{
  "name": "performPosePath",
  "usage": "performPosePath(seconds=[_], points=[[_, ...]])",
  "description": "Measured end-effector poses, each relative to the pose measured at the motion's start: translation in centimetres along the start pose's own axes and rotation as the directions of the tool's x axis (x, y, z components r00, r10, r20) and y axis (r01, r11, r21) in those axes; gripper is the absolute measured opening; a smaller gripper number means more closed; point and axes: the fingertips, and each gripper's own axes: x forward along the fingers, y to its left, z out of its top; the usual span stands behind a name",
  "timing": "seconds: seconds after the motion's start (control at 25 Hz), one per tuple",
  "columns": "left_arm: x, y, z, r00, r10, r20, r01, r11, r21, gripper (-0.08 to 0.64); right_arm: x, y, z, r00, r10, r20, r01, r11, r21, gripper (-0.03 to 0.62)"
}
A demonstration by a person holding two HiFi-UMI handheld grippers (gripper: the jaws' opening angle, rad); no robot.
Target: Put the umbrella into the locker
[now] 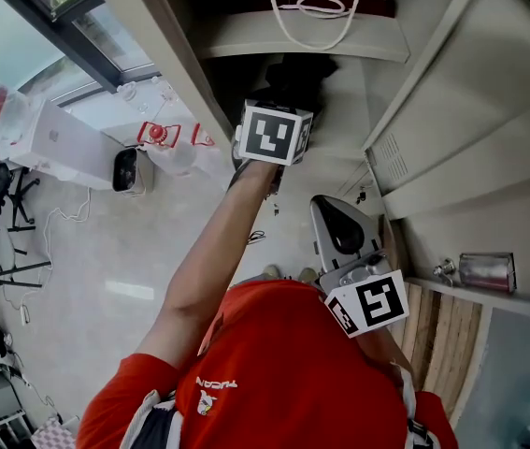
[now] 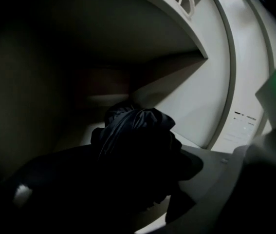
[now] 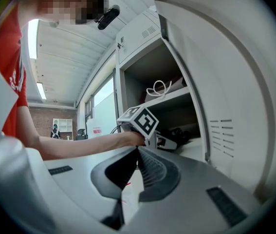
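Observation:
The umbrella (image 2: pixel 137 130), a dark folded bundle, lies on the shelf (image 2: pixel 211 156) inside the open locker's lower compartment. It shows as a dark mass (image 1: pixel 299 75) in the head view. My left gripper (image 2: pixel 128 165) reaches into that compartment, jaws open on either side of the umbrella; most of it is in deep shadow. Its marker cube (image 1: pixel 274 132) sits at the locker mouth. My right gripper (image 3: pixel 137 152) is held back near the person's chest, shut with nothing in it, and is also seen from above (image 1: pixel 322 205).
The shelf above holds a bag with white cord handles (image 1: pixel 318 7). The locker door (image 1: pixel 456 148) stands open on the right. A metal cup (image 1: pixel 485 271) sits on a ledge at right. White boxes (image 1: pixel 64 138) and red-and-white items (image 1: pixel 159 135) lie on the floor at left.

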Motion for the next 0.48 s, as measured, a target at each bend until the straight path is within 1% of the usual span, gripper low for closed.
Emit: performPosePath(seconds=[0.12,0.2,0.36,0.48], points=[[-0.8,-0.2,0.4,0.999,0.022,0.027,-0.024,0.997,0.068,0.405,-0.2,0.1,-0.2,1.0,0.005,-0.005,-0.005,1.0,0.003,0.003],[-1.5,-0.7,0.9,0.998,0.018,0.052,-0.023,0.994,0.108,0.425,-0.3,0.2,-0.3,1.0,0.01,-0.006,-0.01,1.0,0.003,0.003],[-3.3,-2.0,1.3,0.996,-0.025,0.087,0.014,0.992,0.129,0.434,-0.6,0.5,-0.1,1.0,0.016,-0.004,-0.016,1.0,0.003,0.003],[-4.9,-2.9,1.0,0.989,-0.069,0.128,0.052,0.989,0.136,0.434,-0.9,0.4,-0.1,1.0,0.013,-0.002,-0.013,1.0,0.003,0.003]])
